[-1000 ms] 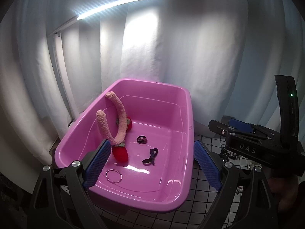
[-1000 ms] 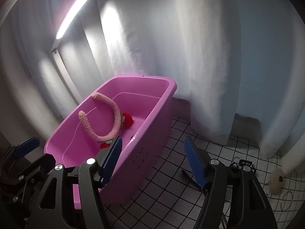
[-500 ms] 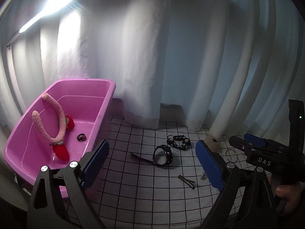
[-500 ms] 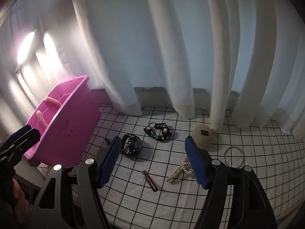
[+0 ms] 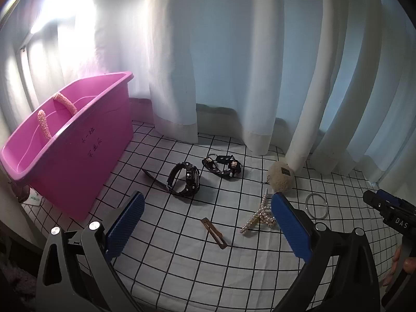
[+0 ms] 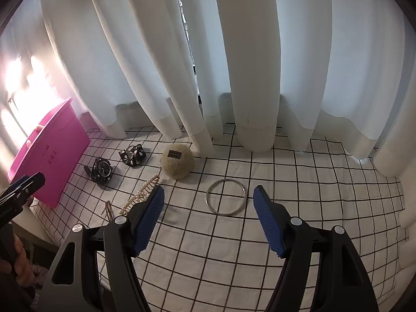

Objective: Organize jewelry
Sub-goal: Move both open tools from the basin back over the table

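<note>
Both grippers hang empty above the loose jewelry right of the pink bin [image 5: 78, 153]: left gripper [image 5: 206, 219] fingers opening over the brown clip [image 5: 214, 232], right gripper [image 6: 208, 208] fingers apart framing the silver bangle [image 6: 225, 197], likely the next pickup.

White cloth with a black grid [image 5: 182, 247], bearing from left to right a pink tub [image 5: 78, 161], black watch [image 5: 186, 179], black strap bracelet [image 5: 222, 166], brown hair clip [image 5: 214, 232], pearl clip [image 5: 260, 213], fuzzy ball [image 5: 280, 178] and silver bangle [image 6: 225, 197].
</note>
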A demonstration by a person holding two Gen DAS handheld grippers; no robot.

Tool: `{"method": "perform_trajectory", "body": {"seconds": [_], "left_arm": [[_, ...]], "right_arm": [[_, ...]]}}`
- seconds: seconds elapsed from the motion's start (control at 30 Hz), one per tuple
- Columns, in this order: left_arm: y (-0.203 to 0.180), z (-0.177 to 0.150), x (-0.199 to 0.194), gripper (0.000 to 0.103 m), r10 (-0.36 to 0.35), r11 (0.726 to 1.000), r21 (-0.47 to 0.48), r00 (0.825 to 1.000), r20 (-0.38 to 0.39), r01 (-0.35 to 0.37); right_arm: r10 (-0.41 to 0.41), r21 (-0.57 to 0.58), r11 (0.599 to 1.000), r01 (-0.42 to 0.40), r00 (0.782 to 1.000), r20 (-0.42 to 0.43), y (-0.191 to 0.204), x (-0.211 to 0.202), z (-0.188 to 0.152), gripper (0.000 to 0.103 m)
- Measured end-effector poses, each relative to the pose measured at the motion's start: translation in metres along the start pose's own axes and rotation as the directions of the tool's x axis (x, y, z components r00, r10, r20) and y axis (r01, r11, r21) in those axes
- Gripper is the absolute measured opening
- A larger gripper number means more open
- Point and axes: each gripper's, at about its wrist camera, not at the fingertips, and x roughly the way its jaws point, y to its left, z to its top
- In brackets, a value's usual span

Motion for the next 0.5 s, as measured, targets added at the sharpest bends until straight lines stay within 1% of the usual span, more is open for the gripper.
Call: {"method": "perform_trajectory", "body": {"seconds": [0.1,0.2,0.27,0.4,0.5], "left_arm": [[-0.026,-0.012,0.004,0.096,0.075,0.997,-0.002,0.997,-0.013,-0.075],[-0.043,-0.025,0.003,0.096,0.113,0.993,-0.016,0.994,-0.009,-0.113],[-0.05,-0.031,0.007,0.096,0.136,0.991,-0.016,0.99,-0.021,-0.136],[-0.059,-0.039,0.018,0.096,0.152,0.988,0.005,0.988,-0.025,-0.152],[-0.063,-0.044,0.031,0.096,0.143,0.989,0.033,0.99,-0.013,-0.143]], "right_arm": [[0.05,-0.028,0.998,-0.051,0.998,-0.04,-0.022,0.014,-0.002,0.068],[0.083,-0.068,0.994,-0.088,0.994,-0.075,-0.032,0.027,-0.002,0.068],[0.102,-0.078,0.991,-0.109,0.99,-0.094,-0.036,0.035,-0.002,0.068],[0.123,-0.091,0.987,-0.134,0.985,-0.122,-0.042,0.05,-0.006,0.068],[0.126,-0.081,0.987,-0.138,0.982,-0.144,-0.045,0.065,-0.01,0.068]]}}
